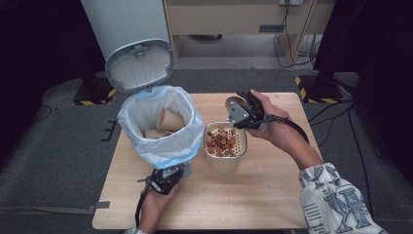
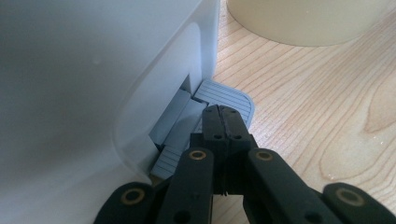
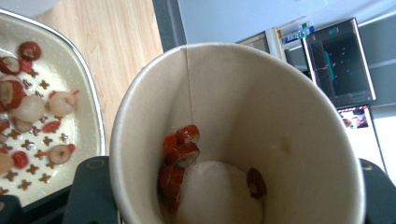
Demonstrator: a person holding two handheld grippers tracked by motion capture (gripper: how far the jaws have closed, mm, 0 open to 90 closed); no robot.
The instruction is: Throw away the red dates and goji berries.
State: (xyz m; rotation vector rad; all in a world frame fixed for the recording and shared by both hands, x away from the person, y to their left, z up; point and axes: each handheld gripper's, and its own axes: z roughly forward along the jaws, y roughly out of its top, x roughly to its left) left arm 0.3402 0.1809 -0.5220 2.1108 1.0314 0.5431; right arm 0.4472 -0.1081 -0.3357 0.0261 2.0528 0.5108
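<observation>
A white pedal bin (image 1: 160,122) lined with a pale blue bag stands at the table's left, its lid (image 1: 140,66) up and paper cups (image 1: 168,119) lying inside. My left gripper (image 1: 168,178) is at the bin's foot; its jaws are shut, and the left gripper (image 2: 223,112) rests its tip on the grey pedal (image 2: 229,95). My right gripper (image 1: 243,112) is shut on a paper cup (image 1: 234,103), tilted above a cream strainer tub (image 1: 225,161) of red fruit slices. Inside the cup (image 3: 261,116), several red slices (image 3: 182,149) cling to the wall and bottom. One black finger (image 3: 91,186) shows beside it.
The strainer's rim (image 3: 95,116) lies to the left of the cup in the right gripper view. The wooden table (image 1: 263,195) has bare room in front and to the right. Beyond its far edge are cables and black stands on the floor.
</observation>
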